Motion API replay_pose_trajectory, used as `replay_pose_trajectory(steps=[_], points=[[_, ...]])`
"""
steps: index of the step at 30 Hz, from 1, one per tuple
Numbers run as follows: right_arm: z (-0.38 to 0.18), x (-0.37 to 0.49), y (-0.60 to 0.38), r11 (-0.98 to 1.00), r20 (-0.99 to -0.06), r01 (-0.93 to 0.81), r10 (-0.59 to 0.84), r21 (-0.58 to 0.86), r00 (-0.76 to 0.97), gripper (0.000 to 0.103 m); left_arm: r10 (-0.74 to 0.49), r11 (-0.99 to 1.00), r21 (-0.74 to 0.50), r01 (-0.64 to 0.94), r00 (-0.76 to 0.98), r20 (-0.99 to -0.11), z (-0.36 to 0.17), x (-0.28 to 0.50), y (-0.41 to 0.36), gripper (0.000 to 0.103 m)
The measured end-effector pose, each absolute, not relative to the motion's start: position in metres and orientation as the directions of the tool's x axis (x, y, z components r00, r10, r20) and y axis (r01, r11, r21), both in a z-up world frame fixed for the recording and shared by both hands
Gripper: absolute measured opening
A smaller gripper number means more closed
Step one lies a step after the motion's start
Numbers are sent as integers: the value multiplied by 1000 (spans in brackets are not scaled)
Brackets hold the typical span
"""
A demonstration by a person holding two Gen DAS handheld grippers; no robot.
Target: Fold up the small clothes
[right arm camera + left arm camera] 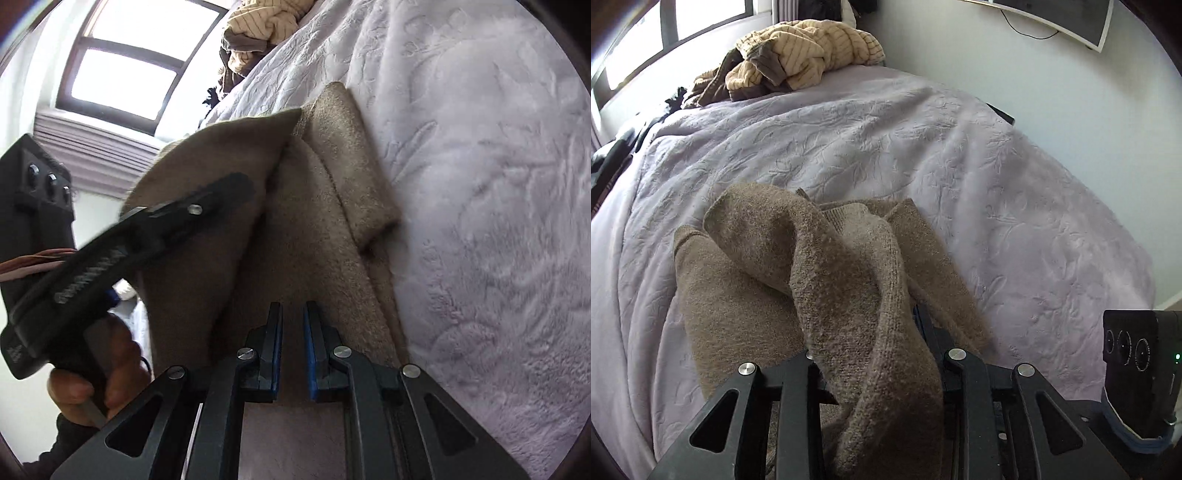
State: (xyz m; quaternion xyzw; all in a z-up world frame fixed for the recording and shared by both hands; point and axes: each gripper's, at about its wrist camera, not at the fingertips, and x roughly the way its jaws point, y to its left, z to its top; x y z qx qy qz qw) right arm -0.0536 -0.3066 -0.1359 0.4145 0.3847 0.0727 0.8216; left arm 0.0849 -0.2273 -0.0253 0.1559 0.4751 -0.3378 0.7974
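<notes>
A home bedroom, seemingly: lilac quilted bedspread [923, 155], heaped striped clothes [805, 55], curtained window [122, 62].

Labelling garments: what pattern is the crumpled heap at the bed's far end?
Cream with thin dark stripes; left wrist view.

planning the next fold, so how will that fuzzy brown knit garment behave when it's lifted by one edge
The fuzzy brown knit garment is probably floppy: it drapes and sags over the left gripper. It likely grips rather than slips, given its nubbly surface. On the embossed lilac bedspread it may drag and bunch instead of sliding.
</notes>
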Motion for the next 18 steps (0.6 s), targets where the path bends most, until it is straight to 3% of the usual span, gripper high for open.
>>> replay_pose_trajectory(steps=[2,7,10,14,17,18], points=[[-140,-54,-308,634,-561,197,446,748,697,14,-403,717,-84,692,313,-860,-19,82,-227,56],[-148,-59,-315,583,-522,196,464,788,716,14,-507,681,-101,725,368,-779,19,63,-224,82],[-155,-71,-329,457,-425,191,491,869,761,19,-555,678,-101,728,417,-720,44,54,-209,83],[-170,-79,-350,212,-223,126,531,969,818,49,-541,735,-117,668,473,-696,52,63,-168,83],[-173,-83,-361,87,-99,62,528,994,844,67,-463,808,-93,582,529,-711,42,81,-131,83],[-173,-82,-364,71,-87,58,528,996,845,67,-431,832,-94,546,531,-729,35,89,-117,83]])
